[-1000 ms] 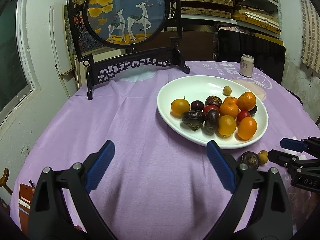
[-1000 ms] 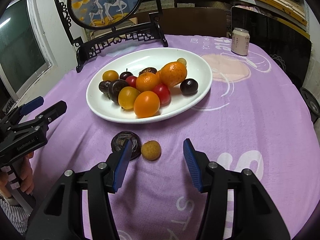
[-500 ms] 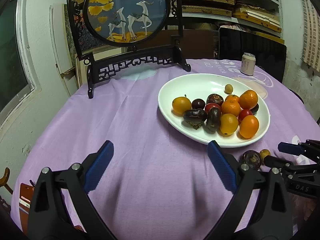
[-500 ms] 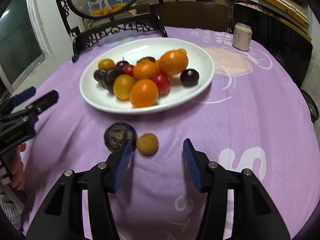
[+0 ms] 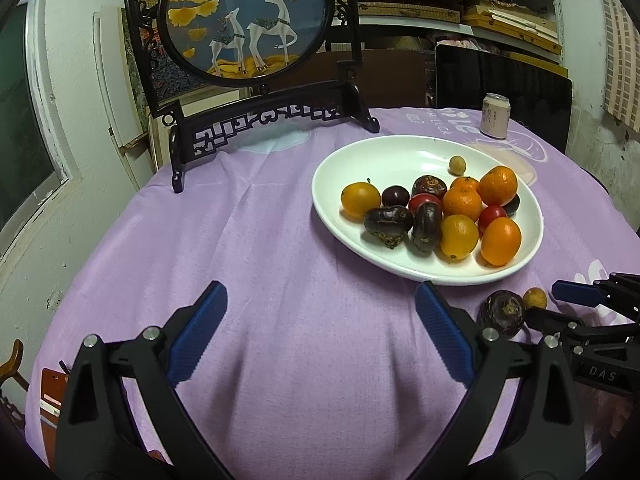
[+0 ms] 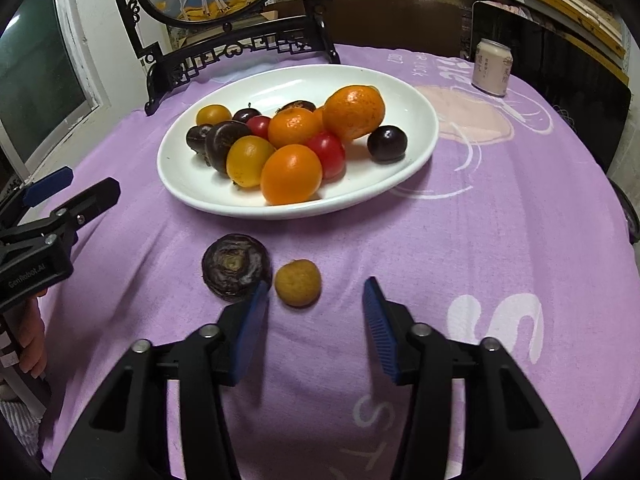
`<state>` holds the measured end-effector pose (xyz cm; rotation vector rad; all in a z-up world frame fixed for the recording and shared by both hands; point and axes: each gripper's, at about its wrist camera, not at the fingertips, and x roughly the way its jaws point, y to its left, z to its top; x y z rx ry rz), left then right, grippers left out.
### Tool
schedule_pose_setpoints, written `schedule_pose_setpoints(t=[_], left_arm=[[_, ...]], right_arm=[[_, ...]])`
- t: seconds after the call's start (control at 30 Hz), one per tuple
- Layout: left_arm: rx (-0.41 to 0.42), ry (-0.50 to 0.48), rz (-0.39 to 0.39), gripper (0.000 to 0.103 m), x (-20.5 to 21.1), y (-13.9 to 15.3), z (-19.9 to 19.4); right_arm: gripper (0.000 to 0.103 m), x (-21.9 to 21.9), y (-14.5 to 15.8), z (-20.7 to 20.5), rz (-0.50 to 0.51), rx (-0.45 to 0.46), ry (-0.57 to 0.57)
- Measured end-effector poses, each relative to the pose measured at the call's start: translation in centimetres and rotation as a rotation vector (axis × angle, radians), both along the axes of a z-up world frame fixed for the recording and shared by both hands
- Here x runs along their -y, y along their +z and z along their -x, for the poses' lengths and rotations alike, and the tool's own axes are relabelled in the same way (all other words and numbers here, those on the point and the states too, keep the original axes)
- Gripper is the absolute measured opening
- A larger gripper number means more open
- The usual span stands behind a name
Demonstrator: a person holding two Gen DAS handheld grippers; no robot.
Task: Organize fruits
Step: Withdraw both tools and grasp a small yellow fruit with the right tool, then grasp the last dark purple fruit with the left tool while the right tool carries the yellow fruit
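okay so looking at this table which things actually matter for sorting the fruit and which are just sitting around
Part of the job:
- white plate piled with fruit
- dark round fruit lying loose on the cloth
- small tan fruit beside it
- right gripper, open, just short of the tan fruit
- left gripper, open, over bare cloth

Just lying about:
- drink can
- deer screen on its black stand
- purple tablecloth

Left hand-held gripper agape over purple cloth; white plate heaped with fruit.
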<state>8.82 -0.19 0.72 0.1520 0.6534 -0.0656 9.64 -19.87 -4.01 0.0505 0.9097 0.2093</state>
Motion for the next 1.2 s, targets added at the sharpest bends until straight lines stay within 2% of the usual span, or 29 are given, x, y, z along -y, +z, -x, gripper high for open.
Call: schedule_pose_setpoints(t=[0.27,0.33,0.47,0.67,0.93,1.03,1.13,1.2], left_arm=[[-0.017,-0.048,-0.024,0.097,1.0,-0.4,0.1],[-0.021,-0.076,-0.034,0.097,1.6,-0.6,0.4],[-0.044,-0.145,-0.044,0.097,3.0,-1.2,0.9],[-0.081,-0.272,-0.049,0.097,6.2,-2.2,1.4],[-0.176,-0.289,0.018,0.096,8.1,-3.3,-0.5],[-0.202,-0.296,0.048,0.089,8.5,-3.4,-1.1],[-0.223,-0.313,0.032,0.077,9.5,-3.9,-1.4],[-0.236,-0.323,0.005,0.063,10.3,-4.4,-1.4]], right_arm=[[0.036,-0.1,-0.3,-0.4,-0.016,0.001,0.009],[0.024,-0.1,-0.3,-0.4,-0.040,-0.006,0.027],[0.024,0.5,0.1,-0.4,-0.059,-0.010,0.013],[0.024,3.8,2.9,0.1,-0.128,0.074,-0.094],[0.024,5.3,3.7,0.5,-0.178,0.086,-0.125],[0.024,5.2,3.8,0.6,-0.182,0.087,-0.122],[0.024,5.3,3.8,0.6,-0.187,0.086,-0.125],[0.024,5.4,3.9,0.6,-0.190,0.084,-0.126]])
